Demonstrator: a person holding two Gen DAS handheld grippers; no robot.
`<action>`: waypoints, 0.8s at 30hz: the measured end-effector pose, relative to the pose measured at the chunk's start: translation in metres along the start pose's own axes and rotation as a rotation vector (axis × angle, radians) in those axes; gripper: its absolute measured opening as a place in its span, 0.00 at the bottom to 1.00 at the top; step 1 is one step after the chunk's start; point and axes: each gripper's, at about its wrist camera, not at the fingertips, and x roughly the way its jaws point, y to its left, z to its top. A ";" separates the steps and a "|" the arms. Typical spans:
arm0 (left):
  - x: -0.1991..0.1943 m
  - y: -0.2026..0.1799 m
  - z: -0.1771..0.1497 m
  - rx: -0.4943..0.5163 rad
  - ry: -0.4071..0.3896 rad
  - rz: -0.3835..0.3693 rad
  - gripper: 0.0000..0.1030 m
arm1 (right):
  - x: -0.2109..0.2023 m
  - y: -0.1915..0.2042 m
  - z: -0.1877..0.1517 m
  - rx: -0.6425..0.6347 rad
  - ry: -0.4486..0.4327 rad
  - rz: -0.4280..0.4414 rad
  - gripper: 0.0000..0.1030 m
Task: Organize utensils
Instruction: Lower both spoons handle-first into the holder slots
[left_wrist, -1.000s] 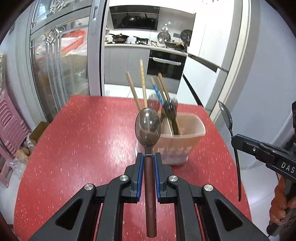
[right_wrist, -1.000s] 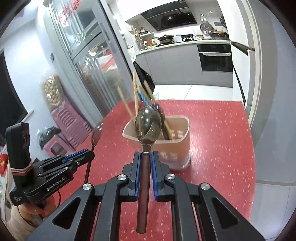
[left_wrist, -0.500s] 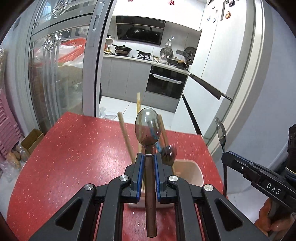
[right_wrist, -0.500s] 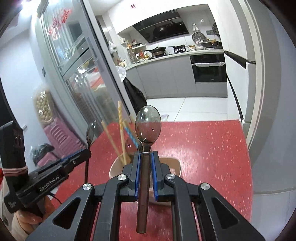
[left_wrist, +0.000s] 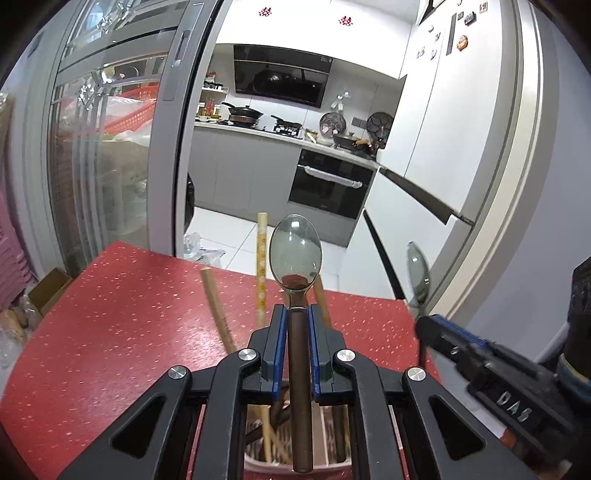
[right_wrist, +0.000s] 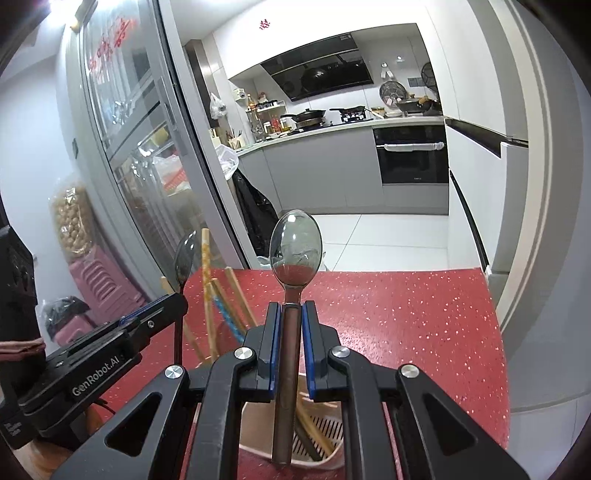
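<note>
Now your left tongs (left_wrist: 295, 325) and right tongs (right_wrist: 290, 321) each pinch a spoon (left_wrist: 295, 251) bowl-up, handles hanging above the utensil bin (right_wrist: 325, 435), ready to drop.

The table (left_wrist: 110, 325) is red with tiny white dots. The spoon (left_wrist: 295, 254) has a shiny grey bowl and a brown handle. The bin (right_wrist: 325, 428) is light pink. One stick (right_wrist: 221, 306) has blue and white stripes. The gripper pads (left_wrist: 279, 347) are blue.
</note>
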 end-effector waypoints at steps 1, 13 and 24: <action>0.003 0.000 -0.001 0.000 -0.011 -0.005 0.35 | 0.003 0.000 -0.002 -0.014 -0.009 -0.006 0.12; 0.021 -0.001 -0.026 0.039 -0.099 0.023 0.35 | 0.027 0.008 -0.029 -0.135 -0.097 -0.082 0.12; 0.021 -0.005 -0.050 0.090 -0.070 0.058 0.35 | 0.021 0.015 -0.054 -0.207 -0.092 -0.099 0.12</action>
